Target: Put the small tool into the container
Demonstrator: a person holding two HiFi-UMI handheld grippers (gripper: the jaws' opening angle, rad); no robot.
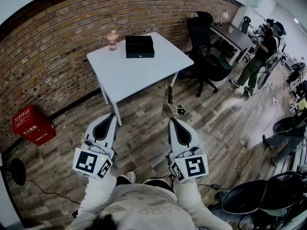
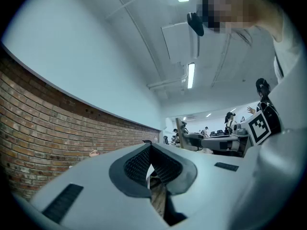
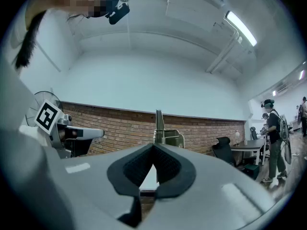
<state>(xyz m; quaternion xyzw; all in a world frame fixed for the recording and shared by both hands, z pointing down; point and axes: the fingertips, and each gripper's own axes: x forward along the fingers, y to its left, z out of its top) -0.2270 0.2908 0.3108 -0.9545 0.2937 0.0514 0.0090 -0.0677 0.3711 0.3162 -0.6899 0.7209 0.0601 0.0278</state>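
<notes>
One cup [image 1: 112,40] stands beside the container [image 1: 139,46].

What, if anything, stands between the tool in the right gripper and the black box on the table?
Nothing visible: only bare floor and tabletop lie between the small tool in the right gripper and the black container.

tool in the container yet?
Out. The small tool sticks out of the right gripper's shut jaws over the floor; the container sits apart on the table.
</notes>
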